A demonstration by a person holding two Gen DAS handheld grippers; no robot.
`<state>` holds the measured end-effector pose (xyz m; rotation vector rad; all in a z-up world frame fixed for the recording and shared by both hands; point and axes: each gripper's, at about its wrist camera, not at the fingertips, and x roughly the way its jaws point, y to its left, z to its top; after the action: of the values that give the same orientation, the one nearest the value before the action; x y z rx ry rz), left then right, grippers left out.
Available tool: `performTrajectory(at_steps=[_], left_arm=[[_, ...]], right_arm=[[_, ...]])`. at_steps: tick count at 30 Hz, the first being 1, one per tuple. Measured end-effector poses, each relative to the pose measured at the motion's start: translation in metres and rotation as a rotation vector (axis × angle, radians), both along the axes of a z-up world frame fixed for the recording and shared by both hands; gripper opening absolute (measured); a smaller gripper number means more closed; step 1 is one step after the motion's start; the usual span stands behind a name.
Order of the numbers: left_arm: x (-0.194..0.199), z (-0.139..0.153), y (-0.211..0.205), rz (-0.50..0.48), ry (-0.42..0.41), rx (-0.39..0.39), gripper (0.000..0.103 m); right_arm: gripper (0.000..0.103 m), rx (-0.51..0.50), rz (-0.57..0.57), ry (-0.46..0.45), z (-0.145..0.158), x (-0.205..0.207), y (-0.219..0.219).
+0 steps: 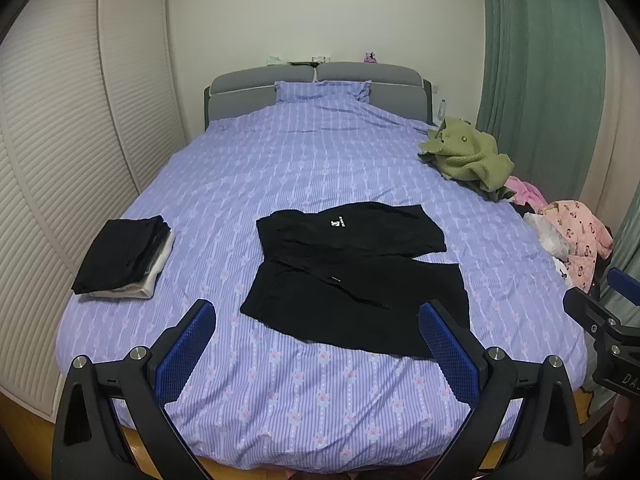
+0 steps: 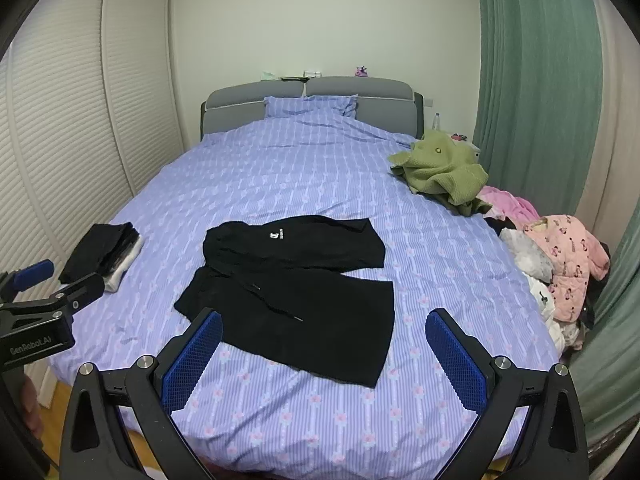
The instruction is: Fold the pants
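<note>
Black shorts-style pants with a small white logo and a drawstring lie spread flat on the purple striped bed, waistband to the left, both legs pointing right. They also show in the right wrist view. My left gripper is open and empty, held above the bed's near edge in front of the pants. My right gripper is open and empty, also just short of the pants' near leg. Each gripper appears at the edge of the other's view.
A stack of folded dark and white clothes sits at the bed's left edge. A green sweater and a heap of pink and white clothes lie along the right edge. A slatted wardrobe is left, green curtains right.
</note>
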<state>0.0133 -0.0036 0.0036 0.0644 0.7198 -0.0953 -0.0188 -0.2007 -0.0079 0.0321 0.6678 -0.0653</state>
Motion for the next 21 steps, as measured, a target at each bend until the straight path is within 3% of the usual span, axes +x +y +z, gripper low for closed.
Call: performTrajectory(at_steps=[21], left_arm=[[0.008, 0.007, -0.005, 0.001, -0.022, -0.003, 0.103]], right_arm=[[0.103, -0.004, 0.008, -0.016, 0.002, 0.012, -0.001]])
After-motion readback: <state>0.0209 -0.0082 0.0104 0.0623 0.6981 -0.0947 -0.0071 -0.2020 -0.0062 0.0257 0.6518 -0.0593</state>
